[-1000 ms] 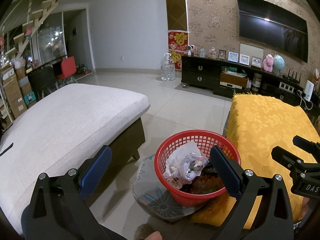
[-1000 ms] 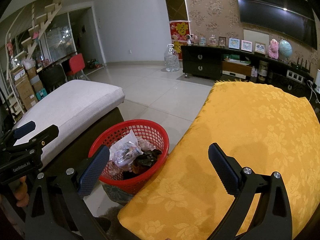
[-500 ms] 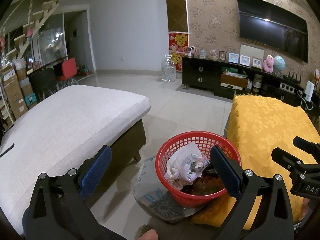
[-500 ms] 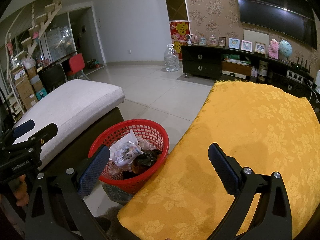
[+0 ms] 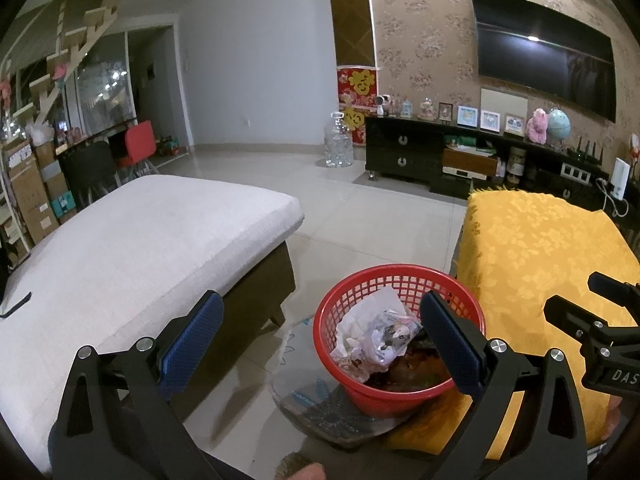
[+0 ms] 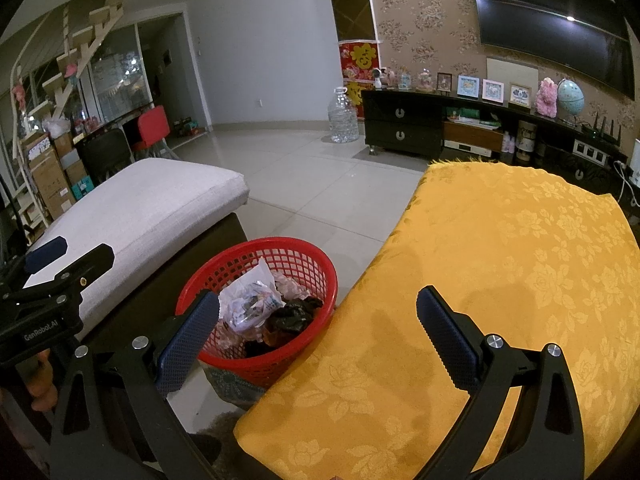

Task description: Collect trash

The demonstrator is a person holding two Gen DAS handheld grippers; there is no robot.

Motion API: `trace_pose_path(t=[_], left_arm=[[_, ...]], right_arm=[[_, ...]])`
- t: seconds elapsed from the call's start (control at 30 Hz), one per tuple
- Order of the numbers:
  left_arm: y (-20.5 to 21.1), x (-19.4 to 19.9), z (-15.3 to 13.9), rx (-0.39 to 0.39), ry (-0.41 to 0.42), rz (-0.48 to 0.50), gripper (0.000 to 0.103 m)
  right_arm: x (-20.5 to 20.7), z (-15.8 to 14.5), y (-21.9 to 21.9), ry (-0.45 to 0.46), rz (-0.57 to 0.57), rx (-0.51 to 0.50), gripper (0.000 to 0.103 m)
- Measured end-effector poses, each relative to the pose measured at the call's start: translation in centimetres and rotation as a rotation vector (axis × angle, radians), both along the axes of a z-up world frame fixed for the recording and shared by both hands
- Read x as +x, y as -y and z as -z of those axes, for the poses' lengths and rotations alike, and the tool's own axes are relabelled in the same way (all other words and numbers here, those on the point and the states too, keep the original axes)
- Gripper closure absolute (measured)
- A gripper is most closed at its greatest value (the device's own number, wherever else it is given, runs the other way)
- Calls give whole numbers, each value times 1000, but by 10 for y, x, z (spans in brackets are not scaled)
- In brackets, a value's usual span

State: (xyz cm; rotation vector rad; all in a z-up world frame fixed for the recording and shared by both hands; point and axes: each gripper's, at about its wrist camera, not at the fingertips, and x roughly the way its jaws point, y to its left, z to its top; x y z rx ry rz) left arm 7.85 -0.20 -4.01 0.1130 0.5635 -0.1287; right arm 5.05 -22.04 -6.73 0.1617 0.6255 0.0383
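A red mesh basket (image 5: 384, 280) (image 6: 296, 254) stands on the floor between a grey cushioned seat and a yellow-covered table. Inside it lie crumpled clear wrappers (image 5: 380, 332) (image 6: 250, 304) and a dark bag (image 6: 296, 314). My left gripper (image 5: 320, 334) hovers open above and just in front of the basket, nothing between its blue pads. My right gripper (image 6: 318, 330) is open too, over the near edge of the yellow cloth, empty. The other tool shows at the side of each view.
The grey seat (image 5: 132, 240) fills the left side, and the yellow cloth table (image 6: 500, 280) the right. A patterned bag or mat (image 5: 320, 408) lies under the basket. A water jug (image 5: 338, 144), a black TV cabinet (image 5: 404, 152) and tiled floor lie beyond.
The left wrist view has drifted slightly right, so the basket sits a little lower and further right in it. Both grippers stay open and empty.
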Motion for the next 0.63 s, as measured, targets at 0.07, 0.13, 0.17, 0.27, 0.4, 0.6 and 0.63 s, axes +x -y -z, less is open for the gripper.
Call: trace_pose_path(t=[0.07, 0.13, 0.17, 0.27, 0.4, 0.6, 0.63], left_arm=[[-1, 1, 0, -6, -1, 2, 8], [0, 0, -1, -13, -3, 10, 8], [-1, 1, -1, -16, 0, 11, 8], [1, -1, -2, -18, 5, 16, 8], [-3, 4, -2, -41, -16, 15, 8], [2, 7, 1, -83, -49, 28, 8], [3, 7, 1, -88, -52, 30, 8]], right_arm=[[-1, 2, 1, -2, 1, 2, 7], [-2, 5, 2, -4, 3, 2, 7], [-3, 6, 3, -6, 4, 2, 7], [-4, 11, 5, -12, 9, 5, 7], [-5, 13, 15, -25, 34, 15, 7], [-21, 19, 72, -49, 191, 24, 7], [-22, 22, 86, -63, 231, 20, 7]])
